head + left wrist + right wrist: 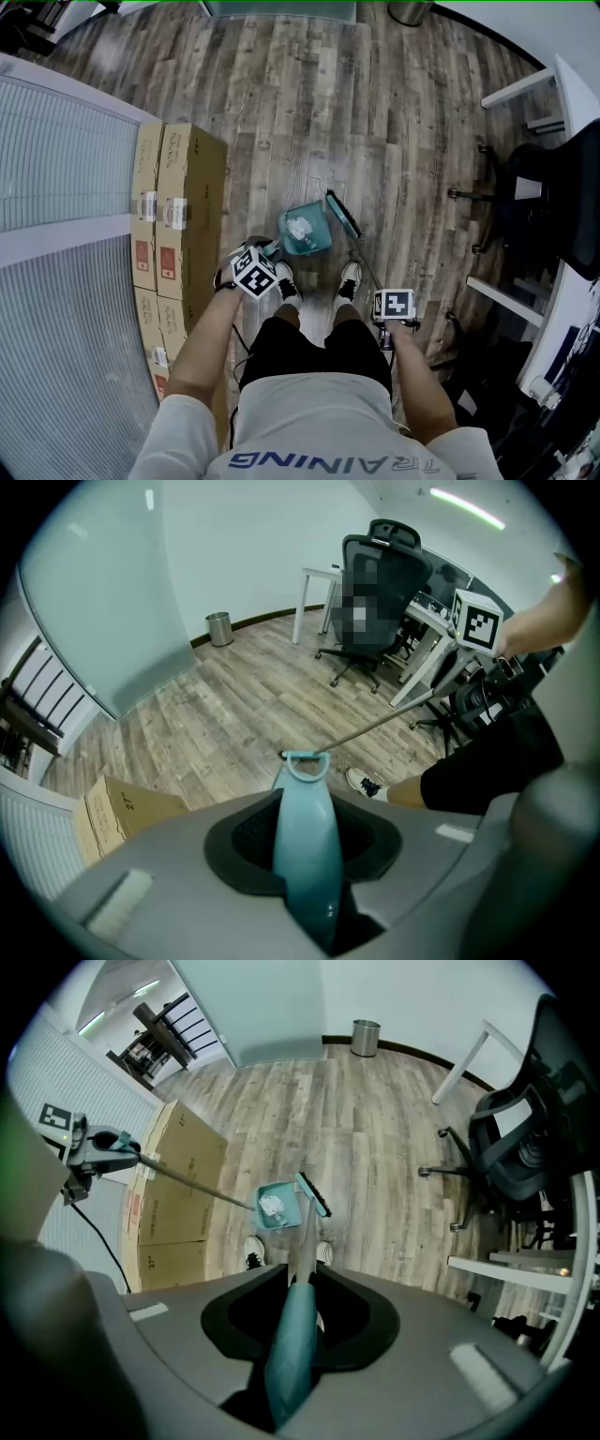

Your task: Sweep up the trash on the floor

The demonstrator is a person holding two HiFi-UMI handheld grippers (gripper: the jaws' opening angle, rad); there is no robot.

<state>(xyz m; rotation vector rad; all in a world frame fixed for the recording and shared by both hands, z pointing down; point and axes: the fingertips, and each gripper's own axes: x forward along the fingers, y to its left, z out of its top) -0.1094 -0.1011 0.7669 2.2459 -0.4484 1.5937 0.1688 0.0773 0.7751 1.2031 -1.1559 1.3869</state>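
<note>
- Because the left gripper (306, 883) is clamped on the dustpan's teal handle (305, 808), the dustpan (319, 239) sits braced on the floor (309, 112), just ahead of the person's shoes (349, 279).
- The right gripper (294, 1372) has its jaws closed on the broom handle (302, 1251), which puts the broom head (343, 214) beside the pan, probably to push scraps in.
- Crumpled white trash (300, 227) lies inside the pan.

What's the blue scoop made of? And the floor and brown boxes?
The dustpan looks like smooth teal plastic, slightly shiny. The floor looks like wood planks or wood-look laminate: grain streaks and board seams show. The boxes look like matte brown cardboard, with flaps and stuck-on labels.
</note>
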